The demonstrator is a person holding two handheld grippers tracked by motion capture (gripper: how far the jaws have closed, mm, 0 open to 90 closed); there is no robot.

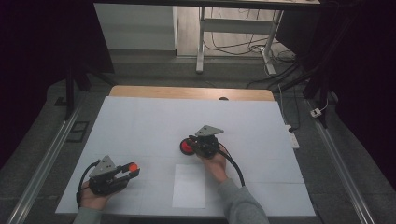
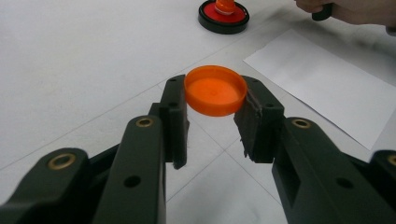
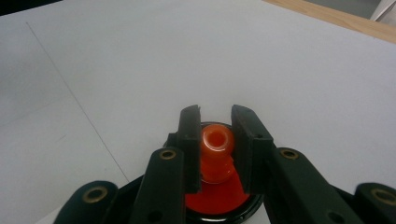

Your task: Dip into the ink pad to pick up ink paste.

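Fingers of the left gripper (image 2: 215,128) pinch an orange cap (image 2: 215,90) by its rim, held above the white tabletop (image 1: 140,126) near its front left. Right gripper (image 3: 215,154) clamps the orange spout (image 3: 216,142) standing on a red, black-rimmed disc (image 1: 187,147) mid-tabletop. A white paper sheet (image 1: 189,185) lies between them.

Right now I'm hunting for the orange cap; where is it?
In the high view the orange cap sits low left, clamped in the left hand-held gripper, left of the paper sheet.
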